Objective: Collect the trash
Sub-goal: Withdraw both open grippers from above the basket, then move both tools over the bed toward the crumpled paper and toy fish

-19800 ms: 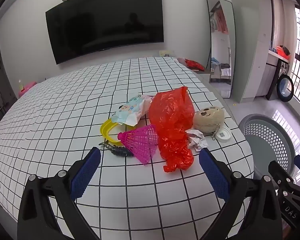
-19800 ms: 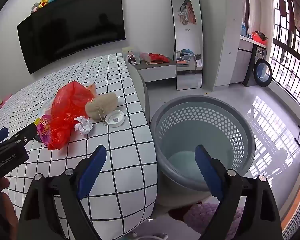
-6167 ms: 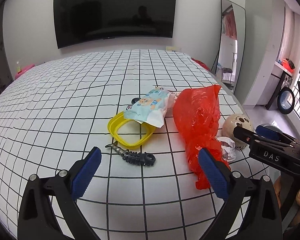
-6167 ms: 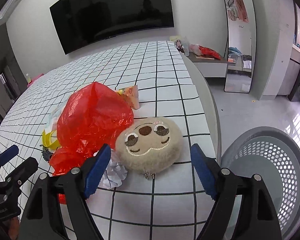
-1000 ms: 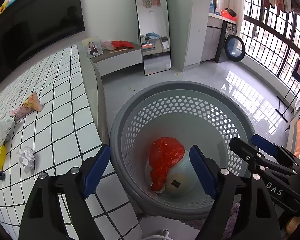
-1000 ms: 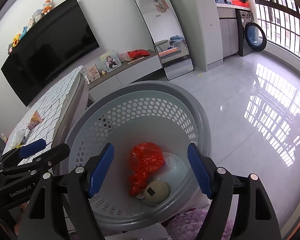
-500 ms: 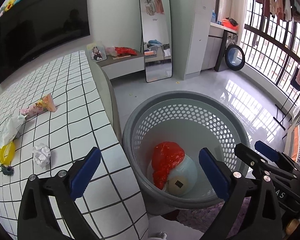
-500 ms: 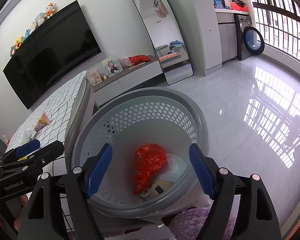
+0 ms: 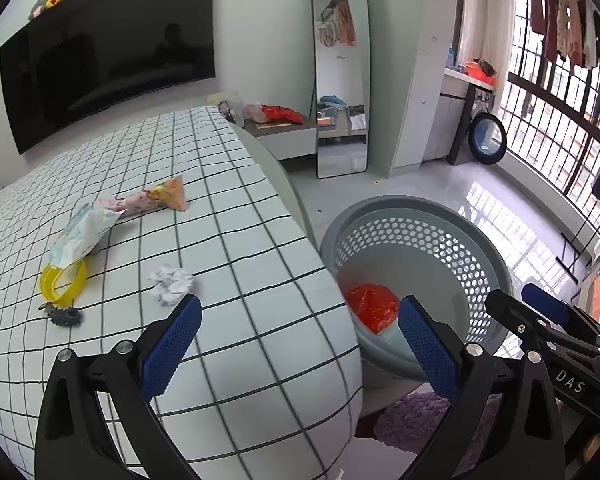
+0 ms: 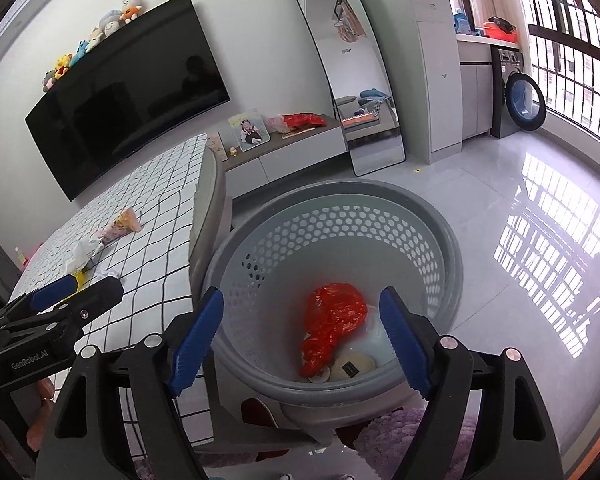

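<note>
Crumpled paper (image 9: 171, 283) lies on bed (image 9: 236, 264); basket (image 9: 452, 248) floor half hidden

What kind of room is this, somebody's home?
Most likely a home bedroom: a bed under a checked sheet, a wall-mounted TV, a standing mirror, and a grey laundry-style basket on the floor beside the bed.
</note>
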A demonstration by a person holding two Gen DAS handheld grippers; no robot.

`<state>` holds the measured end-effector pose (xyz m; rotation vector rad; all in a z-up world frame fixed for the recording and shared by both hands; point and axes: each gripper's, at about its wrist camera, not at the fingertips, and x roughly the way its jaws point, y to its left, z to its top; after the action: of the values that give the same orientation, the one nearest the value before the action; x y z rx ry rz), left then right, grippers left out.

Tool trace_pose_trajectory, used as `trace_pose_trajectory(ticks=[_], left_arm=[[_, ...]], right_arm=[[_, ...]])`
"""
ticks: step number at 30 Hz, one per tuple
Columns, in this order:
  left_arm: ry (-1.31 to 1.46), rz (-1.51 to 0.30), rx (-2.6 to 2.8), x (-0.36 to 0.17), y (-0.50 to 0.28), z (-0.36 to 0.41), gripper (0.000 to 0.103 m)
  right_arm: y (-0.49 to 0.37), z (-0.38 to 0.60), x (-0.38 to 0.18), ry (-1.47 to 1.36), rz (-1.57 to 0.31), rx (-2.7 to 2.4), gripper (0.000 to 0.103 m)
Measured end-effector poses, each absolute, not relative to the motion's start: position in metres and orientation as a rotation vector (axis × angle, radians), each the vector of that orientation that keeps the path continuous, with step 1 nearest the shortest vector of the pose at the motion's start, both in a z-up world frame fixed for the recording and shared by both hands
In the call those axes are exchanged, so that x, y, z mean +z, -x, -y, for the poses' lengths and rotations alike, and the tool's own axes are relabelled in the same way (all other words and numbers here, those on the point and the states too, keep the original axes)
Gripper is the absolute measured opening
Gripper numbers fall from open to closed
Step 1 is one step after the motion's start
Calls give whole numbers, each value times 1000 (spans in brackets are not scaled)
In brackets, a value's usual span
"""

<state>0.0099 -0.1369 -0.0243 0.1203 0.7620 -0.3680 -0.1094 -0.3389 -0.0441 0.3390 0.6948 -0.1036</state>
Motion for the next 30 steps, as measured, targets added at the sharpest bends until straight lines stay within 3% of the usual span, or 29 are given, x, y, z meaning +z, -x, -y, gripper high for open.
trace_pose_trajectory(ticks=[15,30], left_arm=[[-24,-781,-95,-32,-21,14,97],[47,-808,67,-46,-32,-61,97]], right_arm=[[60,233,-41,-222,-745,112,77],[2,161,-48,-97,-806,234,77]])
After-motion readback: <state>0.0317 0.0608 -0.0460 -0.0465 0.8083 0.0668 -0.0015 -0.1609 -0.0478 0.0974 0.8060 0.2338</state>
